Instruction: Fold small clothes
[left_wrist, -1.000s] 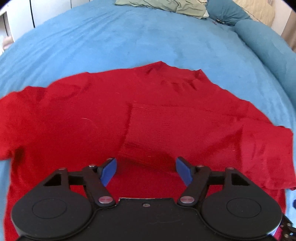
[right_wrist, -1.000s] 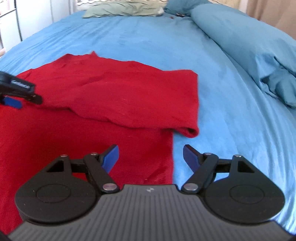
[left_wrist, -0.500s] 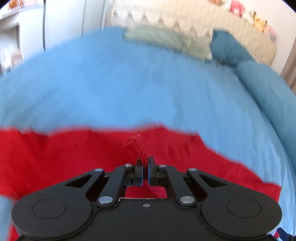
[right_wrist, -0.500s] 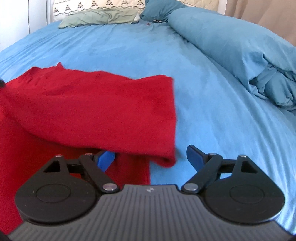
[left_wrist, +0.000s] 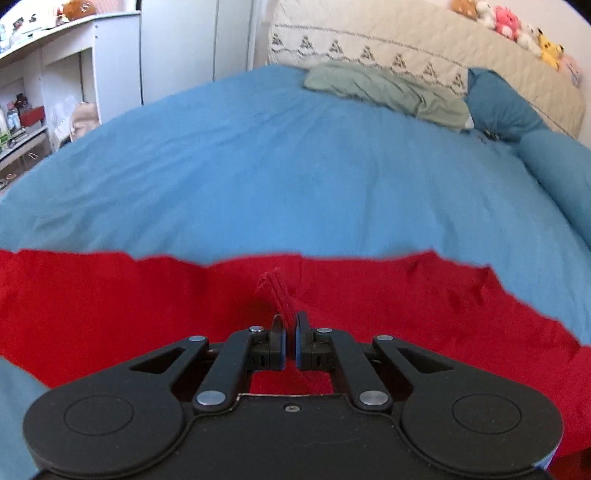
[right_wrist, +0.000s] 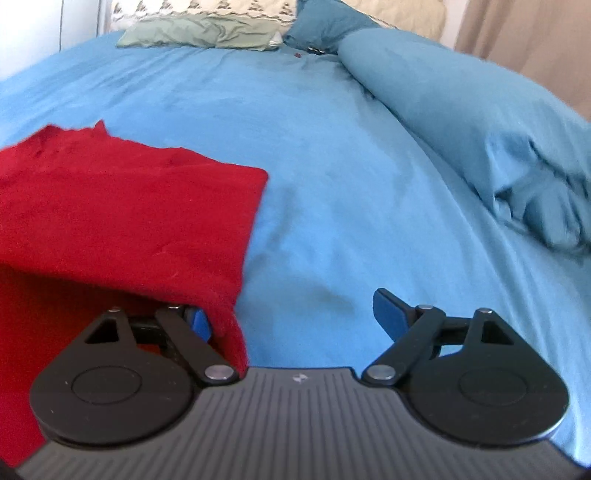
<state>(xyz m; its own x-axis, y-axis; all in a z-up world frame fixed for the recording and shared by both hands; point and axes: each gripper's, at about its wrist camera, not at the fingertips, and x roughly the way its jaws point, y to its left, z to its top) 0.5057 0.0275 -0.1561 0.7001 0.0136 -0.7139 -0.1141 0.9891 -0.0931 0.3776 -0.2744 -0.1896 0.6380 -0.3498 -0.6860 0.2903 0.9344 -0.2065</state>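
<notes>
Closed now on a raised ridge of cloth where a second ago stood apart over flat fabric: left gripper (left_wrist: 289, 334), jaws pressed together with a thin pleat of the red knitted jumper (left_wrist: 424, 306) pinched between them. Lifted with that pinch, a tented fold rising just ahead of the pads. Widened over the same second, right gripper (right_wrist: 291, 314), jaws far apart; left blue pad (right_wrist: 201, 325) tucked under the folded-over edge of the jumper, right blue pad (right_wrist: 388, 314) over bare bedding, nothing clamped.

Spread across the near part of the blue cotton bed sheet (left_wrist: 295, 177), the jumper lies with one side already doubled over the body, its folded corner square and its edge rolled soft and thick in the right wrist view.

Judged as the step in hand: securing two holds before carrying a fold across. Best done by closing the right jaws on both layers at the rolled edge, not on the sheet beneath, then lifting both hands together and level so the crease runs straight. Worth keeping the left pinch deep, since loose knit stretches and slips.

Fabric matte, slightly fuzzy, ribbed at the hem. Sheet smooth and faintly wrinkled. Beyond, a crumpled sage-green pillow (left_wrist: 388, 92) and a bunched teal duvet (right_wrist: 498, 147).
</notes>
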